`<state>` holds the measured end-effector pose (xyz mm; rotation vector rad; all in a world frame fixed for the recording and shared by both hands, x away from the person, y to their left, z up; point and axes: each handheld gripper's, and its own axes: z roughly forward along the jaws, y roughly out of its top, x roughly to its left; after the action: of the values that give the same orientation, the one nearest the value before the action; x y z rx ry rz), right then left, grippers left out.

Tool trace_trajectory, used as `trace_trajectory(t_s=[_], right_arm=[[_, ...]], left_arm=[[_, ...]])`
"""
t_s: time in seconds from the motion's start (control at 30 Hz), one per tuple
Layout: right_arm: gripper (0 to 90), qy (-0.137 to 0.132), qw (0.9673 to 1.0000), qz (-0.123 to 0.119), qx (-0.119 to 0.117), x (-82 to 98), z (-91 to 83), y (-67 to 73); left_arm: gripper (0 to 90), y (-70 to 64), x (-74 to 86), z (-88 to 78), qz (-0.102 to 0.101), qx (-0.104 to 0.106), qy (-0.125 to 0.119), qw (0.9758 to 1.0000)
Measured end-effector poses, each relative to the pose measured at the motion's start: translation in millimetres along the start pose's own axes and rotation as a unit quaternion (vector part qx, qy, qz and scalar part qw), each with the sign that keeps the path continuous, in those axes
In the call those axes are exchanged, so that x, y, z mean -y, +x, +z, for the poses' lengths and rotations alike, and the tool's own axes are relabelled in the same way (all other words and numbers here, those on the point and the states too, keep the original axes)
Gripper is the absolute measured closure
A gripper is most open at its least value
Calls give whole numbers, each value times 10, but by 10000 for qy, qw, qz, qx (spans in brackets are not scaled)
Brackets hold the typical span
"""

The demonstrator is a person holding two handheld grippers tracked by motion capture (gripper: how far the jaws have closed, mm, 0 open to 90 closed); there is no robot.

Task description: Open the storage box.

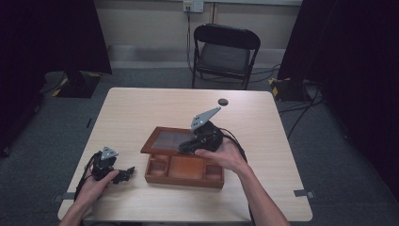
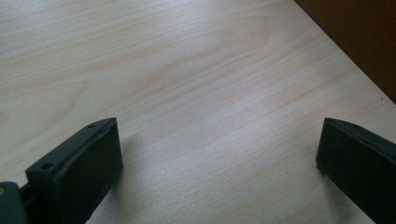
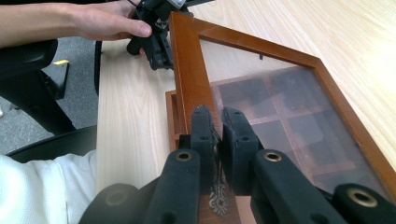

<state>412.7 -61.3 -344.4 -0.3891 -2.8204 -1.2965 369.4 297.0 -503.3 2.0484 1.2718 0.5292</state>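
A brown wooden box [image 1: 184,172] with several compartments sits at the middle of the table. Its glass-paned lid [image 1: 165,141] is raised and tilted. My right gripper [image 1: 186,147] is shut on the front rail of the lid [image 3: 186,70]. In the right gripper view the jaws pinch that rail just above a small metal clasp [image 3: 217,201], and my right gripper [image 3: 218,116] looks down through the glass pane [image 3: 285,116]. My left gripper [image 1: 126,173] rests on the table left of the box, open, nothing between its jaws. In its own view my left gripper [image 2: 217,140] faces bare tabletop, with the box wall [image 2: 359,37] at top right.
A small dark disc [image 1: 223,101] lies on the far part of the light wooden table [image 1: 141,108]. A black folding chair [image 1: 226,52] stands beyond the table. Dark curtains hang at both sides. Cables trail on the floor at right.
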Motion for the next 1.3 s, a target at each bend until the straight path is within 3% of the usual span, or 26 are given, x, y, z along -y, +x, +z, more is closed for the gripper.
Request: trace_trajectory(t_s=[0.73, 1.3], right_arm=[[840, 6, 10000, -65, 20, -97, -63, -63], [843, -4, 9999, -74, 77, -250, -175, -187]], left_arm=[[0, 1, 0, -1, 8, -10, 2, 10000], [0, 0, 0, -1, 6, -10, 1, 10000]])
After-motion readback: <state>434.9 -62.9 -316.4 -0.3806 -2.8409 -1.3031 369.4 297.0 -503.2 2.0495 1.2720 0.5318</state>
